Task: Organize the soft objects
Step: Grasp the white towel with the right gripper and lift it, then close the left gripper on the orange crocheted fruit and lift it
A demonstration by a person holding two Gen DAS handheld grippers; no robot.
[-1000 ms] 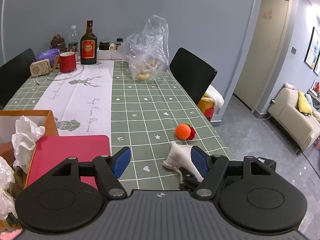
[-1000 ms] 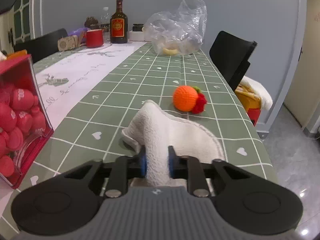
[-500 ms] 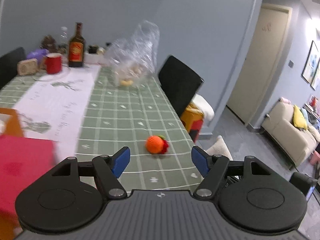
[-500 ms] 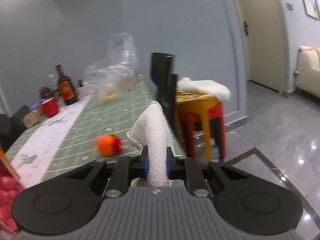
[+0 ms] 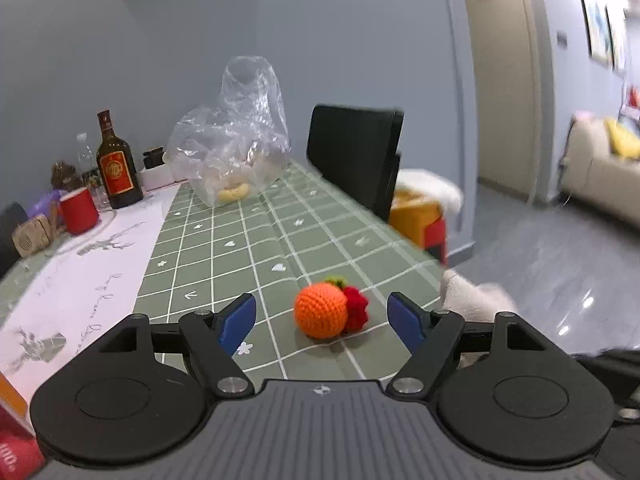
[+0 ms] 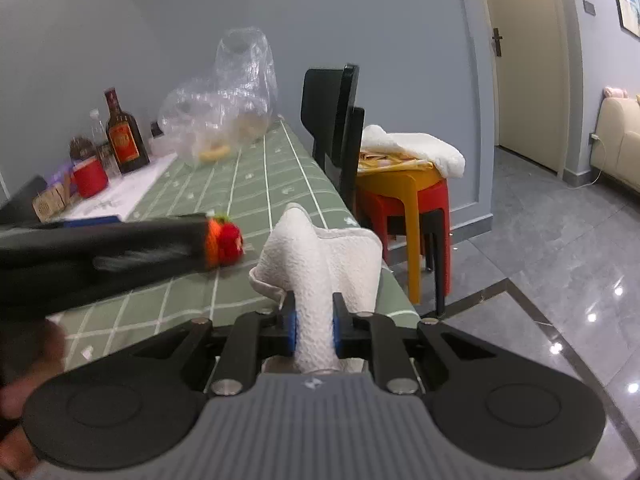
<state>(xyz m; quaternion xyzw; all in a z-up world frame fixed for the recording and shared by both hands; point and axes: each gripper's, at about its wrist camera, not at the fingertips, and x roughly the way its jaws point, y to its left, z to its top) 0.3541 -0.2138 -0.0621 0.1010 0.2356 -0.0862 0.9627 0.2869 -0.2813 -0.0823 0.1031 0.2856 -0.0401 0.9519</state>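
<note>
Item: left hand-held gripper [image 5: 322, 322], jaws wide and opening further, nothing between the pads; the crocheted orange toy [image 5: 321, 315] lies on the desk [image 5: 256, 240] just ahead of them, near the right edge. Right hand-held gripper [image 6: 314, 326]: clamped tight on a white cloth [image 6: 320, 264], held up beside the desk's right edge.

Background: plastic bag [image 5: 236, 140], bottle [image 5: 116, 168] and red cup [image 5: 79, 210] at the far end.

Risk: the toy is round and close to the edge; an off-centre closing could roll it to the floor. The cloth could brush the toy.

Change: a second ago the cloth lay on the desk beside the toy; now it is lifted clear, and the left hand-held gripper has swung from the red box toward the toy.
</note>
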